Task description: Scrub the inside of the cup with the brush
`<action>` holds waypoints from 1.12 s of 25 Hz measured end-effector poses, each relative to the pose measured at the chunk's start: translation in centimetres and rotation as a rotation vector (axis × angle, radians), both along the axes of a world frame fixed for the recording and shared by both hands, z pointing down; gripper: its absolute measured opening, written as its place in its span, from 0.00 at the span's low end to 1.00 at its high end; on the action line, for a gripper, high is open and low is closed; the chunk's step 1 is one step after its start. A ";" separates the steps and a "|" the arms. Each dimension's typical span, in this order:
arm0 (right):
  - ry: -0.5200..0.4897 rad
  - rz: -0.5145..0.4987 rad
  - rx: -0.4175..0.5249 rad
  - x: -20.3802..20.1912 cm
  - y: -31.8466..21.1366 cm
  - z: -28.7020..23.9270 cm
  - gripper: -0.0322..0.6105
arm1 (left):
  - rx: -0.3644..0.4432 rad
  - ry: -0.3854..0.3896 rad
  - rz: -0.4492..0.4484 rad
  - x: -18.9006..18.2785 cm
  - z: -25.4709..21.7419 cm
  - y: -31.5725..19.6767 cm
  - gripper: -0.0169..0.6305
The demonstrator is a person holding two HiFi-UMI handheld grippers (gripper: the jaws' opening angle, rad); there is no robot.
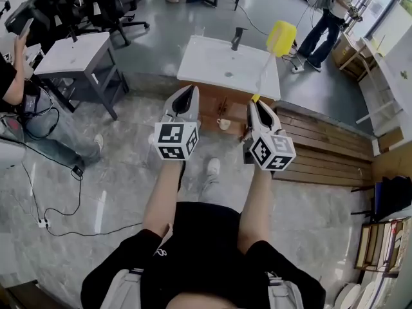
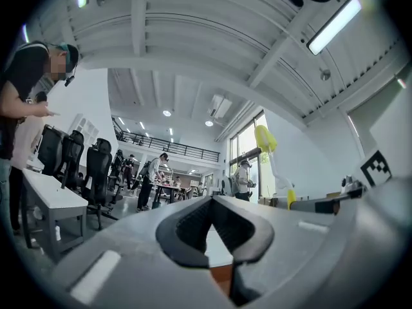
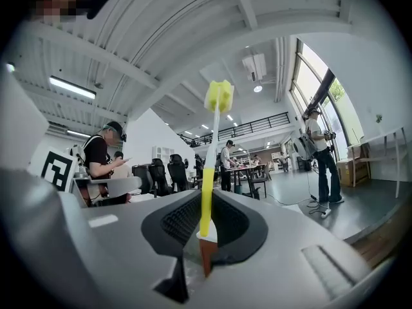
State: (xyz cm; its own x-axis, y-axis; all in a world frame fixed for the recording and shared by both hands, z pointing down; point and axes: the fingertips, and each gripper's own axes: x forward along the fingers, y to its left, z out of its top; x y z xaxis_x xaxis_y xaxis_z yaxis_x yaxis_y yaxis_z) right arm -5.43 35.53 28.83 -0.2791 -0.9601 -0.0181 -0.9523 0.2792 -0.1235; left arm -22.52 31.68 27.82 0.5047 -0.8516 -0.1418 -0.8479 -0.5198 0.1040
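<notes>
**Head view, read with both tongs views; landmark: the washbasin (image 1: 212,66).**

- **Open room.** We see the marble floor (image 1: 116,172) lying open on our side of the washbasin and to its left. This is the widest free room for the arms.
- **Right edge.** A slatted wooden platform (image 1: 325,147) borders the floor to the right of the washbasin, with white furniture (image 1: 393,76) past it.
- **Left of the washbasin.** A white-topped side table (image 1: 77,53) stands well apart from it, with office chairs (image 1: 96,5) behind.
- **People and cables.** A seated person (image 1: 16,89) is at the far left edge, and cables (image 1: 58,217) trail over the floor nearer to us. A second person (image 1: 325,21) stands beyond the washbasin's far right corner.
- **Tap.** A dark tap (image 1: 238,37) rises at the washbasin's far edge.
- **Left tongs.** We hold the left tongs (image 1: 188,95) near the washbasin's near edge. Their own view shows the jaws together with nothing between them.
- **Right tongs.** The right tongs (image 1: 253,105) are just beside the left, toward the right end of that same edge. They are clamped on the lower handle of the brush (image 1: 262,76).
- **Brush.** Its shaft runs out from the pads, and its yellow head stands over the washbasin's right end, clear of the tap.
- **Cup.** A small pale cup (image 1: 223,124) sits on brown wood just below the washbasin's near edge. It lies between the two tongs and touches neither.
</notes>
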 end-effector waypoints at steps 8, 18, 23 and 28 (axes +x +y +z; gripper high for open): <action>0.014 -0.023 0.017 3.4 -8.6 -1.4 0.12 | -0.013 0.033 -0.005 3.0 -0.3 -8.2 0.03; -0.045 -0.073 -0.044 7.5 -20.2 3.1 0.12 | -0.053 0.118 0.004 6.4 3.5 -18.7 0.03; -0.007 -0.133 -0.092 9.4 -27.3 3.3 0.12 | -0.061 0.137 -0.116 6.9 4.3 -25.0 0.03; -0.012 -0.163 -0.098 11.5 -33.1 2.4 0.12 | -0.068 0.110 -0.174 8.3 4.3 -30.1 0.04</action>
